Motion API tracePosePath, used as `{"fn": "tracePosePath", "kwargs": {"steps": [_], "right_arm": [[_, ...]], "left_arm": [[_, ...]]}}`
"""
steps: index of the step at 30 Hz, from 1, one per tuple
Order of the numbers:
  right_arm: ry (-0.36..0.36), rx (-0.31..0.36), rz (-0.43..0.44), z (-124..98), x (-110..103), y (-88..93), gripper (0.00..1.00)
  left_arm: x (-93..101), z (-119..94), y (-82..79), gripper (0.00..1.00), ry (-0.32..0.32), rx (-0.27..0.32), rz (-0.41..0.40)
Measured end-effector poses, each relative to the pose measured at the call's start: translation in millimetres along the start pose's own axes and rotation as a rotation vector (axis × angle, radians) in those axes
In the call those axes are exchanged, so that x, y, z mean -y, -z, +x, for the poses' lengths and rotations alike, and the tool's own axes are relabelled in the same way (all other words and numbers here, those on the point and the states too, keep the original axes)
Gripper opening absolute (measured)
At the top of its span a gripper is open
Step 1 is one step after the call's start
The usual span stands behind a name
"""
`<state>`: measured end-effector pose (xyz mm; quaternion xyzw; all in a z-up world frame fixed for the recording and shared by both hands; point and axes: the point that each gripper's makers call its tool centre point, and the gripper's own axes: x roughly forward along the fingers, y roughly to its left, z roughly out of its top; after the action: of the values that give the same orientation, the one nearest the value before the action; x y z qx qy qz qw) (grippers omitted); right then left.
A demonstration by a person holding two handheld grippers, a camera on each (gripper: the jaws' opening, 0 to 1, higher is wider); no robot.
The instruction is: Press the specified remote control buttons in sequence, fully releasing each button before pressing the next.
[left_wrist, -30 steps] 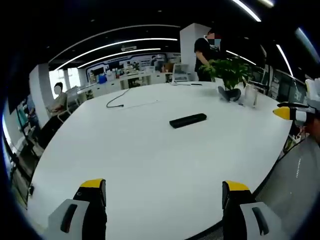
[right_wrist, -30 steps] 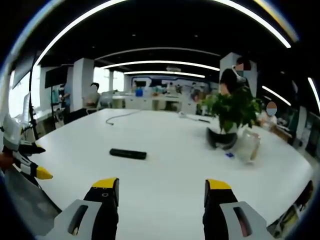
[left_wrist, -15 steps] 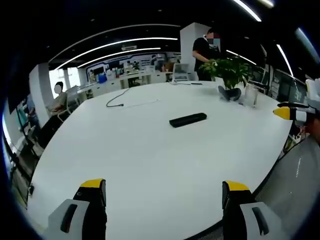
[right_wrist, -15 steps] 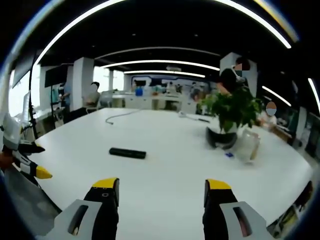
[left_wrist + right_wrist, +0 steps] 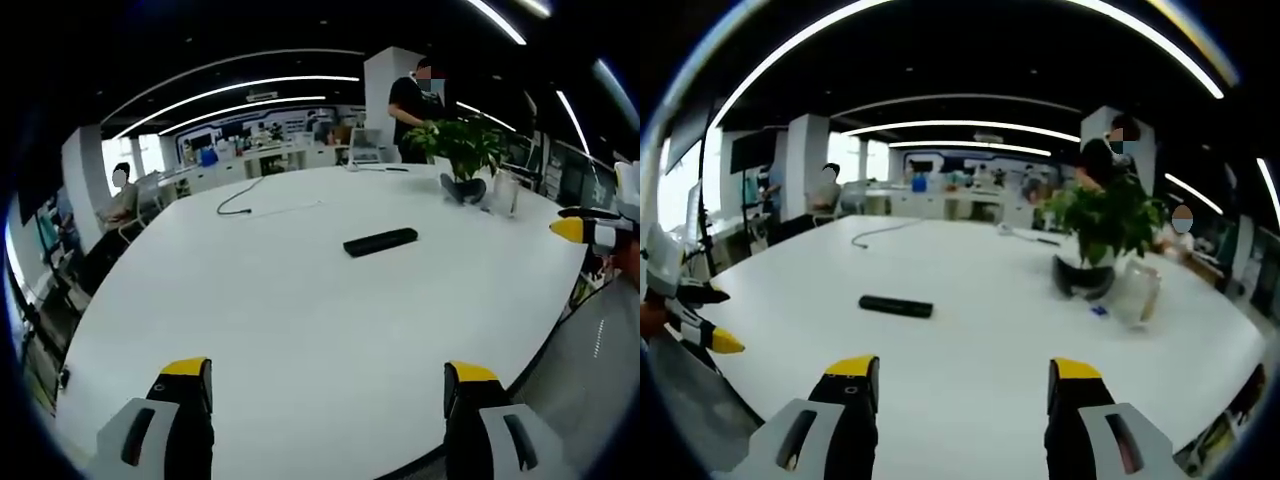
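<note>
A black remote control [image 5: 380, 242] lies flat on the big white table [image 5: 300, 320], well beyond my left gripper [image 5: 325, 385], which stands open with nothing between its yellow-tipped jaws. In the right gripper view the same remote control [image 5: 896, 307] lies left of centre, far ahead of my right gripper [image 5: 965, 380], also open and holding nothing. The right gripper's yellow tip [image 5: 568, 229] pokes in at the right edge of the left gripper view. The left gripper's yellow tip [image 5: 722, 343] shows at the left edge of the right gripper view.
A potted green plant [image 5: 1102, 235] and a clear glass jug [image 5: 1136, 292] stand on the table's far right. A black cable [image 5: 240, 200] trails across the far side. One person stands behind the plant [image 5: 412, 100]; another sits at the left [image 5: 120, 195].
The left gripper view has shifted very slightly; the remote and both grippers keep their places.
</note>
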<state>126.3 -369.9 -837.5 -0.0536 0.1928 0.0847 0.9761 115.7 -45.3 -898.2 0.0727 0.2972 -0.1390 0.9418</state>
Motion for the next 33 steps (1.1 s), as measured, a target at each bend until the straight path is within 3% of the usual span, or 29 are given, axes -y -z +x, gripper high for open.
{"fn": "tracePosePath", "kwargs": {"steps": [33], "right_arm": [[-0.01,-0.023,-0.007,0.7,-0.8,4.4,0.64]], "left_arm": [[0.2,-1.7,-3.4,1.0,-0.019,0.005,0.014]]}}
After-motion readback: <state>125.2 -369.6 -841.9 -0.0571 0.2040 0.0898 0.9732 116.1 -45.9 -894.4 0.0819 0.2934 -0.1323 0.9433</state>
